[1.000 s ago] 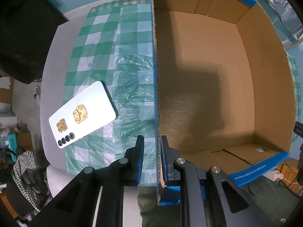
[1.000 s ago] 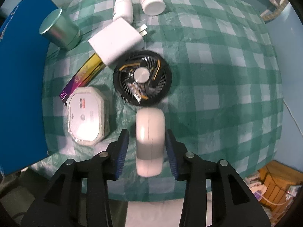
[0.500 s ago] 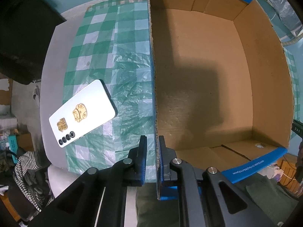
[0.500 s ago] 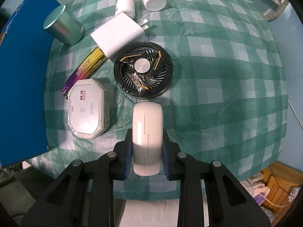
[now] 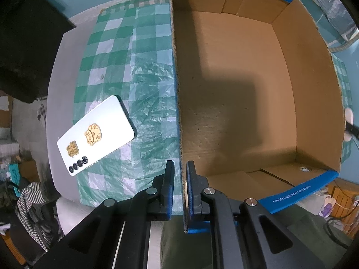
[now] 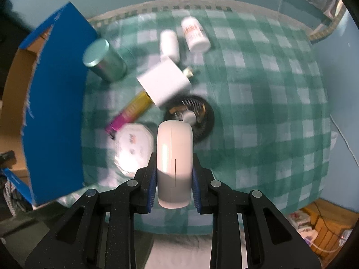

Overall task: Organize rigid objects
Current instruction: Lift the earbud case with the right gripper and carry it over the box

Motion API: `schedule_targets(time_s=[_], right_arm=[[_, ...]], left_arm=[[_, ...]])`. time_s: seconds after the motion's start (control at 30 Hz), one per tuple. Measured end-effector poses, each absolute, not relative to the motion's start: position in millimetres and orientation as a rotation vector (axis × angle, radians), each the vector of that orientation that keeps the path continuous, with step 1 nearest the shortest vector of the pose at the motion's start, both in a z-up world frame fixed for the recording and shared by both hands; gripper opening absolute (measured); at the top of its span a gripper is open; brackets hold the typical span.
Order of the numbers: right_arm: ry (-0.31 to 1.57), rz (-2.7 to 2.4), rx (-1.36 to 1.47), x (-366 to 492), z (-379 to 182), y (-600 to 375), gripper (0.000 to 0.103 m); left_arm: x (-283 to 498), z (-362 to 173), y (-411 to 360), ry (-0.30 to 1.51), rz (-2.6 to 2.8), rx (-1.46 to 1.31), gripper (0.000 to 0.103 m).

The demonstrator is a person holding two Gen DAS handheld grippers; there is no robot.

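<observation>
My left gripper (image 5: 179, 174) is shut on the left wall of an open cardboard box (image 5: 246, 103) with blue outer sides; one pad sits on each side of the wall. The box's brown inside holds nothing that I can see. My right gripper (image 6: 174, 168) is shut on a white rounded case (image 6: 174, 154), held above the green checked cloth (image 6: 258, 112). Below it on the cloth lie a black round fan (image 6: 199, 121), a white octagonal box (image 6: 132, 148), a white charger cube (image 6: 166, 83), a purple and yellow bar (image 6: 132, 112), a teal tin (image 6: 103, 60) and two white bottles (image 6: 195, 33).
A white phone (image 5: 94, 136) lies face down on the cloth left of the box, near the table's edge. In the right wrist view the box's blue wall (image 6: 56, 112) stands at the left. Striped clothing (image 5: 31, 199) and clutter lie on the floor beyond the table.
My right gripper closed on the white case and lifted it off the cloth; the objects below now look smaller. My left gripper tightened on the box wall and stayed in place.
</observation>
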State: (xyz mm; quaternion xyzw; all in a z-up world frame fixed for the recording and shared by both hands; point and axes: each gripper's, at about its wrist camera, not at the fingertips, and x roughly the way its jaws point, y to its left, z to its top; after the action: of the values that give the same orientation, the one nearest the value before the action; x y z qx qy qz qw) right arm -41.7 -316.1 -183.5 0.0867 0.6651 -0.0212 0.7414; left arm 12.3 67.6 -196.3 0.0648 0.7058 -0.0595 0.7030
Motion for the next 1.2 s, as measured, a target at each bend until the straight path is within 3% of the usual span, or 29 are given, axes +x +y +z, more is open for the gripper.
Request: schedule_targets(time_s=[1.2], right_arm=[[1.313,0.303,-0.013,103,-118,-208,0.026]], left_arm=[[10,-186,66,1.556,-0.148,0.138,0.010]])
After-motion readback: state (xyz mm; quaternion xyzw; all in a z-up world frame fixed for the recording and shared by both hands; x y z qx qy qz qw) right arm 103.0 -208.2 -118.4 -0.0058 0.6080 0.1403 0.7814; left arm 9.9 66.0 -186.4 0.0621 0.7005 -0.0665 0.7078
